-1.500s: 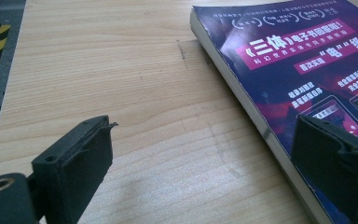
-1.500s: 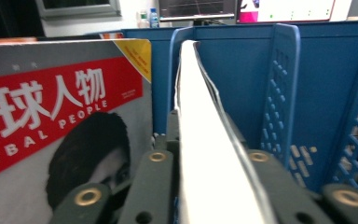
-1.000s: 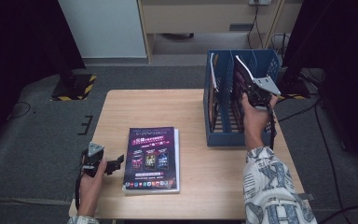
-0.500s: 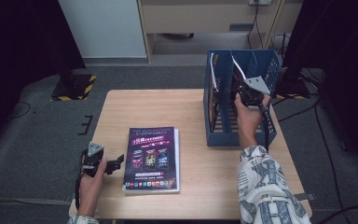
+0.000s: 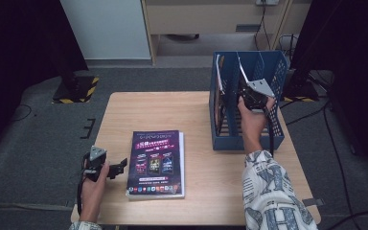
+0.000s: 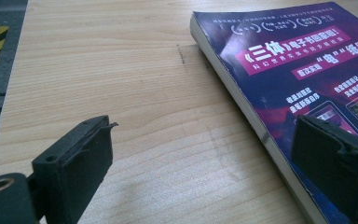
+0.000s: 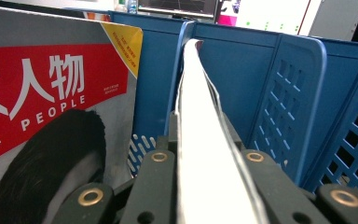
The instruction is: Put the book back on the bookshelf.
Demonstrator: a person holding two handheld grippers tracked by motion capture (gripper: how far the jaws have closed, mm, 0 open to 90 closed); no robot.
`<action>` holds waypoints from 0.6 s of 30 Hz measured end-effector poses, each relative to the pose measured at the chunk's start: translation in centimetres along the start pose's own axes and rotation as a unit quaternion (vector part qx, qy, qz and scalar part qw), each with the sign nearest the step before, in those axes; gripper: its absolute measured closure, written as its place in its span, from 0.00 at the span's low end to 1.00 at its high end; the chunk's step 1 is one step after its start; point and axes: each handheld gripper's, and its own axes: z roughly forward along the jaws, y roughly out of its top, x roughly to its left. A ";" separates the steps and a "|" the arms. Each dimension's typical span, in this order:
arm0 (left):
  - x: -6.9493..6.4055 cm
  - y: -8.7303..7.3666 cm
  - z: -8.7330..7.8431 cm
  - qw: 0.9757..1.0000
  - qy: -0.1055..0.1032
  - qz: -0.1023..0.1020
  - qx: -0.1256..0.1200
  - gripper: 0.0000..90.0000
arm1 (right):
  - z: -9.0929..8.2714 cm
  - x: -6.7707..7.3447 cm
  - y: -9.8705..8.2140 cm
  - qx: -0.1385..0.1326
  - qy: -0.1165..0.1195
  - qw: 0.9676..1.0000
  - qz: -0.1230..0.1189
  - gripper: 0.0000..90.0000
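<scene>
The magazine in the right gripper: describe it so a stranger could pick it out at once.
On the right side of the wooden table stands a blue slotted file rack. The right gripper pinches a thin magazine edge-on, over the rack's slots. Unlike the purple book lying flat mid-table and the red-covered magazine already upright, it is the clamped one.

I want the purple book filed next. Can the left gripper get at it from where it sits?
Probably yes. The left gripper rests open on the table right beside the purple book, one jaw already over its cover edge, with bare wood between them. The book lies flat, so gripping its edge may need care.
</scene>
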 end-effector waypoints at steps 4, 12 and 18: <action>0.0 0.0 0.0 1.000 0.000 0.001 -0.001 0.05 | -0.2 0.1 0.0 -0.004 0.012 1.000 0.007 0.81; 0.0 0.1 -0.1 1.000 0.000 0.001 -0.002 0.05 | -0.7 0.2 0.0 -0.002 0.026 1.000 0.017 0.58; 0.0 0.1 -0.1 1.000 0.000 0.001 -0.002 0.05 | -1.1 0.2 -0.1 0.007 0.036 0.999 0.013 0.45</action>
